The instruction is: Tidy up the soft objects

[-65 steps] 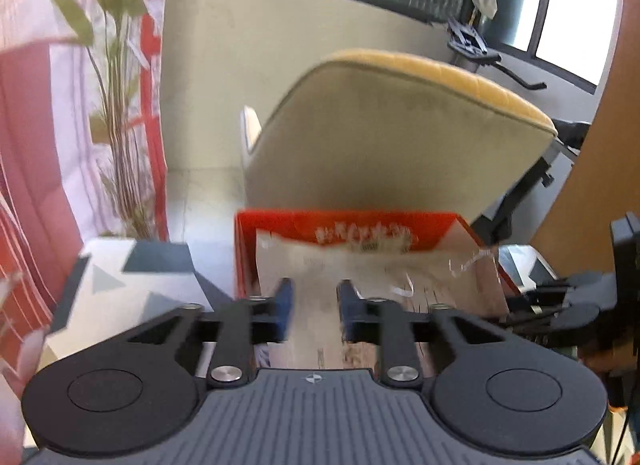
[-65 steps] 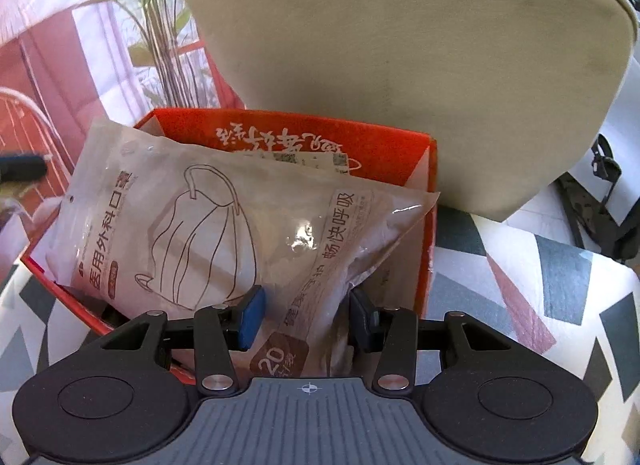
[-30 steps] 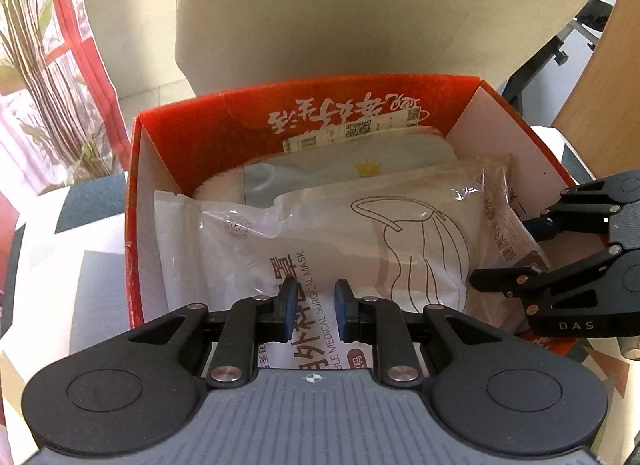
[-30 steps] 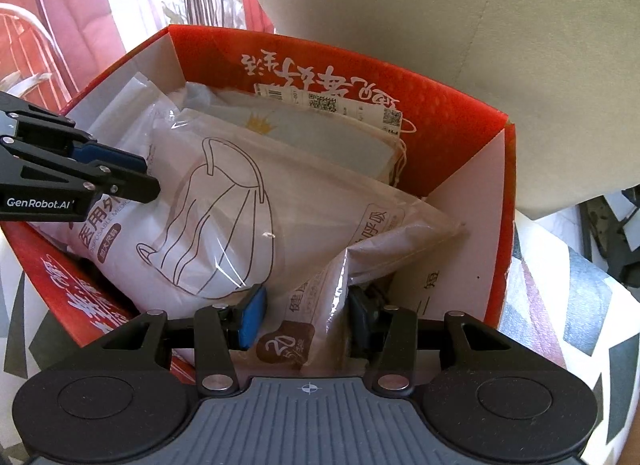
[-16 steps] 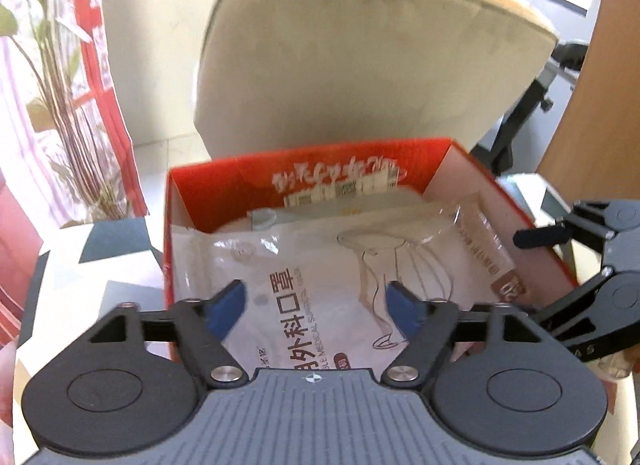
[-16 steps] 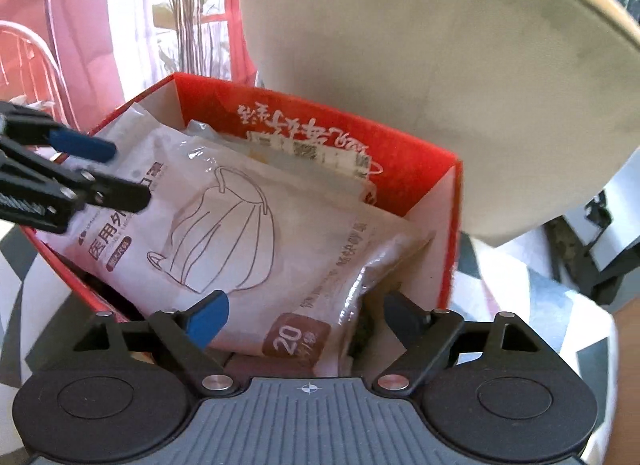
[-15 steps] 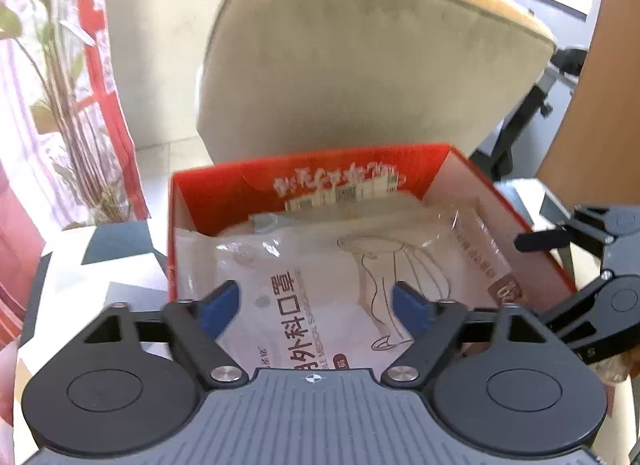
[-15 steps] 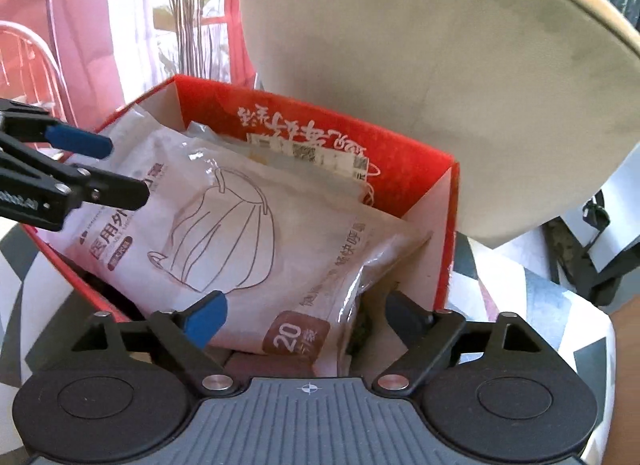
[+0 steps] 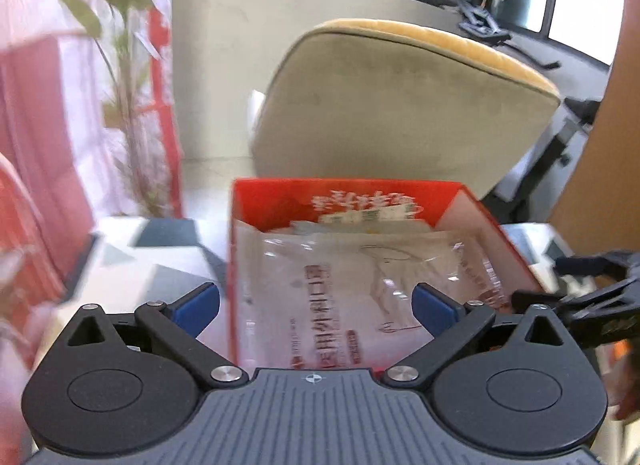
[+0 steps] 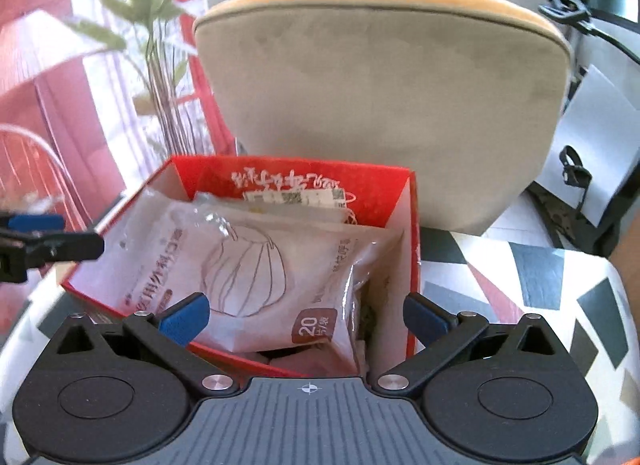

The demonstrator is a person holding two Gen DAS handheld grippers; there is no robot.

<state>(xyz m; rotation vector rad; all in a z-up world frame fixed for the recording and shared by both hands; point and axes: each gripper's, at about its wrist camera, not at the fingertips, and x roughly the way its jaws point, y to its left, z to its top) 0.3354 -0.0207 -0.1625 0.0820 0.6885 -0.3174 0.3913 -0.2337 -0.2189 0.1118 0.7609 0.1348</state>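
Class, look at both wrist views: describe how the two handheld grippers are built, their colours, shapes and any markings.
Both match. The left gripper and right gripper each have a grey ribbed body with a small crosshair mark, two black round hubs, black linkage arms with silver pivot screws, and blue pads on the fingers. No cables or sleeves are visible.

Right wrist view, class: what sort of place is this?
Probably a home living or dining area: a cushioned chair, a potted plant by the window and a patterned tablecloth under the red box.
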